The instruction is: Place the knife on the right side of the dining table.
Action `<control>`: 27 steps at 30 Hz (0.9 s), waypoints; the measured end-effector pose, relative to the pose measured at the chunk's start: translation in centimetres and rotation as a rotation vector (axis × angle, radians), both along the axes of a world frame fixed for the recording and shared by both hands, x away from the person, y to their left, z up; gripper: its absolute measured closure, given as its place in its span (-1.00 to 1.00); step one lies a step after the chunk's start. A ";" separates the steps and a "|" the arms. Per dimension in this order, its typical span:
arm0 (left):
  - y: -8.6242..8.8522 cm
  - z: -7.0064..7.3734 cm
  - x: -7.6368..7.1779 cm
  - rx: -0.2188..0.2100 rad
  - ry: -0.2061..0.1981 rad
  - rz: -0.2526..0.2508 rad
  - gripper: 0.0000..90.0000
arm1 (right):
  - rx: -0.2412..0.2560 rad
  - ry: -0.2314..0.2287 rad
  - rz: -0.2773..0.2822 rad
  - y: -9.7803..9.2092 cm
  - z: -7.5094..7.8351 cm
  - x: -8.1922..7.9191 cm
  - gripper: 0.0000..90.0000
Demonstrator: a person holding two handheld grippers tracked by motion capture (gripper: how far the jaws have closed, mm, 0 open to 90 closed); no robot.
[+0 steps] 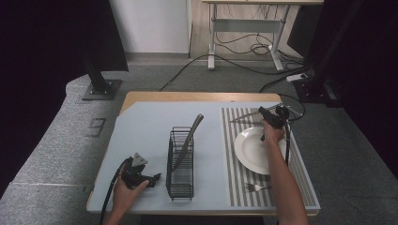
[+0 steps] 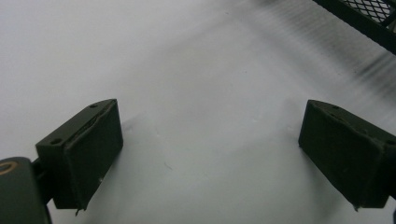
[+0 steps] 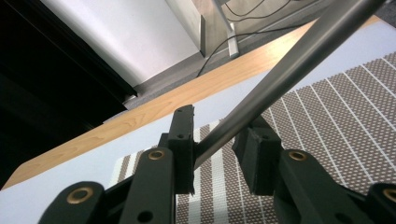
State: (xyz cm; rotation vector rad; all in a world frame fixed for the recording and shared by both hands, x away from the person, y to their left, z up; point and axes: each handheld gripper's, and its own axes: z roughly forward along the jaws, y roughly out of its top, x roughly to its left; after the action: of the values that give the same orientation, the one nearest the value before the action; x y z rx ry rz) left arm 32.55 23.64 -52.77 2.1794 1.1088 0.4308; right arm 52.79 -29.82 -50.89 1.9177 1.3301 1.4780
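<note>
My right gripper [image 1: 263, 112] hovers over the far end of the striped placemat [image 1: 237, 176], just beyond the white plate [image 1: 251, 150]. Its jaws are shut on a slim steel utensil [image 1: 244, 117] that points left; in the right gripper view the shiny handle [image 3: 289, 70] runs up and right from between the jaws of the right gripper [image 3: 217, 137]. My left gripper [image 1: 157, 177] rests low over the blue mat, left of the black wire rack [image 1: 180, 190], open with nothing between its pads [image 2: 88, 149]. A dark-handled utensil [image 1: 193, 126] leans out of the rack.
A fork [image 1: 256, 187] lies on the placemat near the table's front edge. A corner of the rack [image 2: 369, 18] sits just ahead of the left gripper. Bare blue mat [image 1: 141, 131] spreads left of the rack. Beyond the table are a desk frame and floor cables.
</note>
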 end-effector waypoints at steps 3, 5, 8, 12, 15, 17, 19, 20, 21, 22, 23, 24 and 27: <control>0.0 0.0 0.0 0.000 0.000 0.000 -0.87 | 0.004 0.015 -0.004 -0.1 -0.2 0.1 0.50; 0.0 0.0 0.0 0.000 0.000 0.000 -0.88 | 0.000 0.025 -0.008 -0.1 -0.3 0.1 0.49; 0.0 0.0 0.0 0.000 0.000 0.000 -0.87 | 0.000 0.042 -0.012 -0.1 -0.4 0.1 0.46; 0.0 0.0 0.0 0.000 0.000 0.000 -0.87 | -0.001 0.066 -0.021 -0.1 -0.5 0.1 0.44; 0.0 0.0 0.0 0.000 0.000 0.000 -0.87 | -0.006 0.072 -0.028 0.0 -0.4 0.1 0.43; 0.0 0.0 0.0 0.000 0.000 0.000 -0.88 | -0.008 0.078 -0.033 0.0 -0.4 0.1 0.43; 0.0 0.0 0.0 0.000 0.000 0.000 -0.88 | -0.011 0.083 -0.036 0.0 -0.4 0.1 0.42; 0.0 0.0 0.0 0.000 0.000 0.000 -0.87 | -0.013 0.084 -0.038 0.1 -0.4 0.1 0.42; 0.0 0.0 0.0 0.000 0.000 0.000 -0.88 | -0.013 0.083 -0.042 0.1 -0.4 0.1 0.42; 0.0 0.0 0.0 0.000 0.000 0.000 -0.87 | -0.018 0.084 -0.045 0.2 -0.4 0.1 0.41; 0.0 0.0 0.0 0.000 0.000 0.000 -0.88 | -0.022 0.084 -0.048 0.2 -0.4 0.1 0.41; 0.0 0.0 0.0 0.000 0.000 0.000 -0.87 | -0.026 0.085 -0.050 0.3 -0.4 0.1 0.40; 0.0 0.0 0.0 0.000 0.000 0.000 -0.87 | -0.045 0.092 -0.055 0.4 -0.3 0.1 0.38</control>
State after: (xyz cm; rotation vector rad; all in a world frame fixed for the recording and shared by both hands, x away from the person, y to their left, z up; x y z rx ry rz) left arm 32.56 23.65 -52.77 2.1796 1.1087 0.4313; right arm 52.90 -29.40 -51.18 1.9993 1.3268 1.3370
